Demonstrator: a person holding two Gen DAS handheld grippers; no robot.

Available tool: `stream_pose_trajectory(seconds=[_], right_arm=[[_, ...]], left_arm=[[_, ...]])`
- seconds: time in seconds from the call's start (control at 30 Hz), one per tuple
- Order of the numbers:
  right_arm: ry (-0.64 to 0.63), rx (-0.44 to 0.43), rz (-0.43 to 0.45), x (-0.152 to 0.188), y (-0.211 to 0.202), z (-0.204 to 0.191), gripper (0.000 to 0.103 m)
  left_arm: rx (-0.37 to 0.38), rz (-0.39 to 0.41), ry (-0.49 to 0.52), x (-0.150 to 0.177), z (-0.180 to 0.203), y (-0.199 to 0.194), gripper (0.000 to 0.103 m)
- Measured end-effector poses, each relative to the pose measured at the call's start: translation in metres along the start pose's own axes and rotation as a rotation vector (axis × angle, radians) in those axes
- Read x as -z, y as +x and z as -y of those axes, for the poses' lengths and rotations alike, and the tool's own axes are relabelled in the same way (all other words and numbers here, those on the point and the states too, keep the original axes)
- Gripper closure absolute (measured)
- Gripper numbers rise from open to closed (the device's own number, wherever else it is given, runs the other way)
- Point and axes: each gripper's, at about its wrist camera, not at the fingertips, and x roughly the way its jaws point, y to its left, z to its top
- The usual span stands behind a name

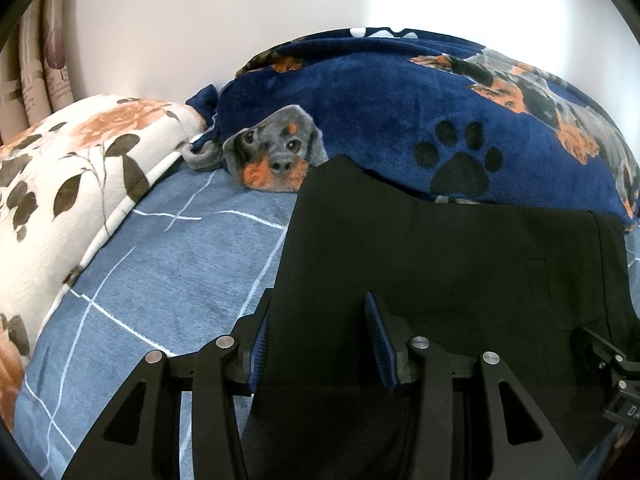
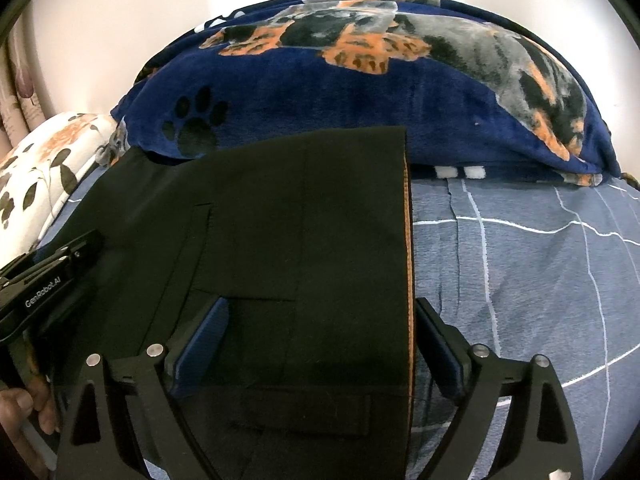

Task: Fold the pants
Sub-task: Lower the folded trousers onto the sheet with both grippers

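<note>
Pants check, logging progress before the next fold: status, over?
Left hand-held gripper open, right hand-held gripper open, both over cloth. Black pants flat on bed sheet. Dog-print blanket touches far edge.

Blue checked bed [image 1: 168,264]: black pants [image 1: 432,264], dog-print blanket [image 1: 400,112], floral pillow [image 1: 60,184].

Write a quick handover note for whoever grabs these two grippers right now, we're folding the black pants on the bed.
Left gripper: open, fingers straddling the left edge of the black fabric pants, not clamped.
Right gripper: open wide, fingers either side of the pants' right edge with its tan inner band.
Pants lie flat in a compact folded stack on the blue grid-pattern bedsheet, their far edge against the navy dog-print fleece blanket. The floral cream pillow sits to the left.
Done: at least one fold appears made.
Left: probably a final fold or smoothing; judge before gripping.
</note>
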Motion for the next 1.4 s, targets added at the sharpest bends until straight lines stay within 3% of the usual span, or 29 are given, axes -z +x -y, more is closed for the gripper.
stream_pose_trajectory(seconds=[1.4], right_arm=[[0.006,0.001,0.006,-0.0014,0.0016,0.0012,0.011]], left_arm=[[-0.018,0.006,0.003,0.0006,-0.0017,-0.0032,0.053]])
